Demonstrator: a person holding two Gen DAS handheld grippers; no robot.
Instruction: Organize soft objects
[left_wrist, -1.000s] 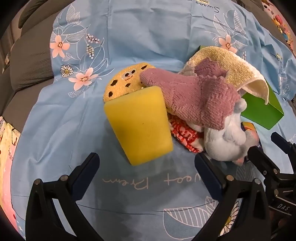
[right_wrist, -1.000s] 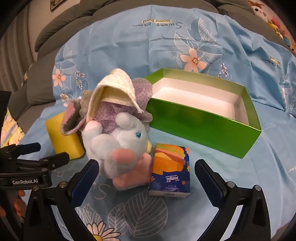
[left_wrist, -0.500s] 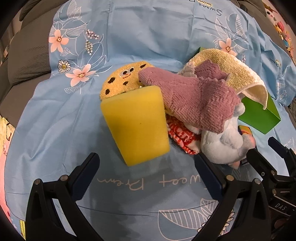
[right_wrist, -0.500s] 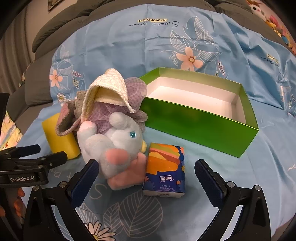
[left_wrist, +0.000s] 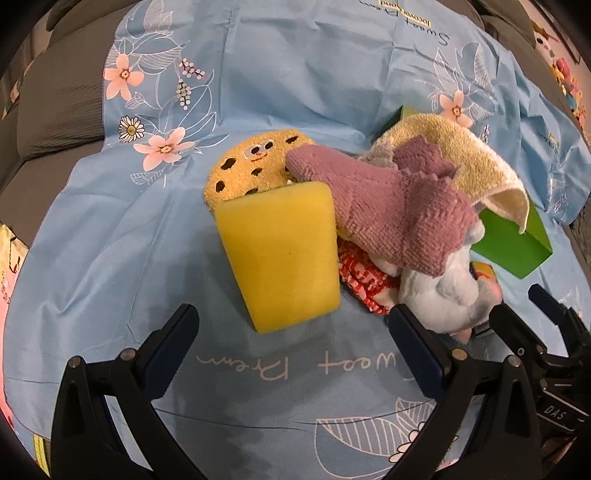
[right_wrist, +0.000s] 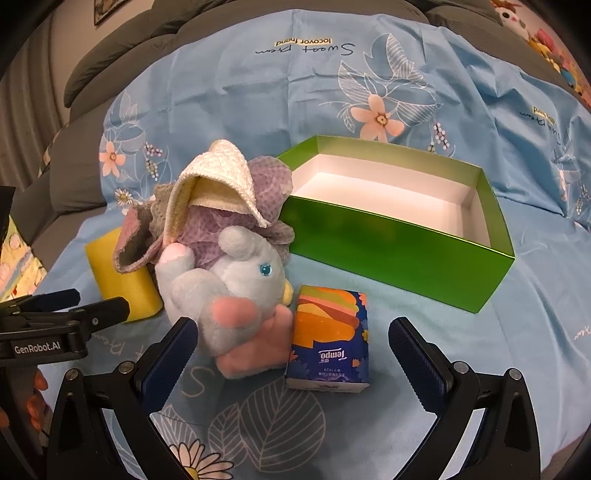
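Fingers of the left gripper (left_wrist: 291, 328) spread wide, holding nothing, framing the yellow sponge (left_wrist: 279, 254) at 12 o'clock. Right gripper (right_wrist: 293, 339) likewise wide and empty, the grey plush toy (right_wrist: 229, 291) and tissue pack (right_wrist: 328, 339) between its tips.

Soft things sit piled on the blue floral sheet (right_wrist: 424, 74) (looks like a bed or sofa, not a bench): cookie plush (left_wrist: 255, 166) behind the sponge, mauve cloth (left_wrist: 388, 206) and cream towel (left_wrist: 476, 162) draped over the toy. Green box (right_wrist: 399, 240) stands empty at 1 o'clock of the right view.

Risks, as I judge them:
- Pulling the toy likely drags both cloths off in a heap.
- Sponge compresses; a shallow pinch may slip.
- Grippers near each other; simultaneous reaches could collide.
- Tissue pack touches the toy's foot and may get nudged.
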